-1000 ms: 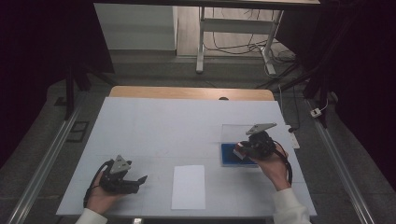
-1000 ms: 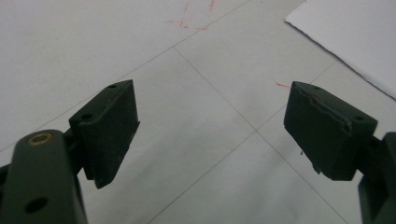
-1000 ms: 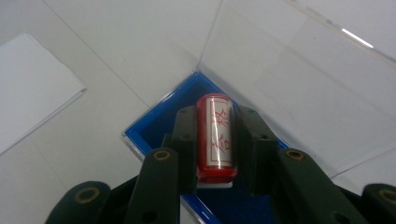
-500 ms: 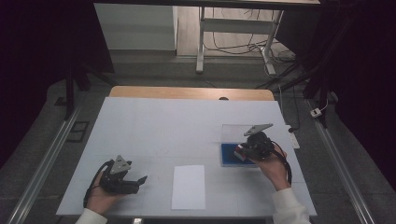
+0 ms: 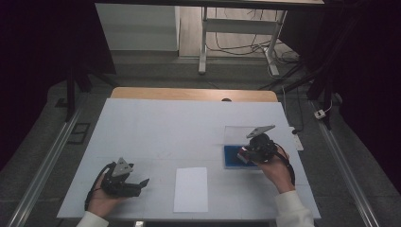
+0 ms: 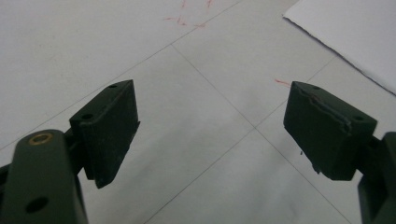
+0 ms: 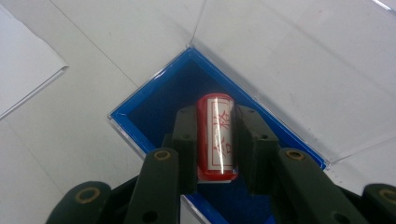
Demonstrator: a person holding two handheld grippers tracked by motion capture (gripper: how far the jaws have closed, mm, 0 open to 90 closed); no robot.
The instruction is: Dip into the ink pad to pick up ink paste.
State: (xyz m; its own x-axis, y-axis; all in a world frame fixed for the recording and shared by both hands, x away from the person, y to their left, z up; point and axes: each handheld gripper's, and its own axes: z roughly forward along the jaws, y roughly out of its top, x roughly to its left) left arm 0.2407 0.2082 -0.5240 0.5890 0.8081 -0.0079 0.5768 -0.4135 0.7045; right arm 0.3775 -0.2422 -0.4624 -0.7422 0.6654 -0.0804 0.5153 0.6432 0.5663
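Note:
A red cylindrical stamp (image 7: 215, 135) with a white label of red characters sits between the jaws of my right gripper (image 7: 214, 119), which is shut on it. It is held just above a blue-lined clear plastic box (image 7: 154, 100) whose transparent lid (image 7: 299, 60) lies open behind it. In the high view the right gripper (image 5: 246, 153) hovers over the blue box (image 5: 232, 157) at the table's right. My left gripper (image 6: 210, 112) stands open with nothing between its fingers, low over the white table; in the high view it (image 5: 140, 183) rests near the front left.
A white sheet of paper (image 5: 191, 189) lies near the front edge between the two hands; its corner (image 6: 355, 37) shows in the left gripper view. The table (image 5: 161, 127) is white with thin grid lines. A desk frame and cables stand on the floor beyond.

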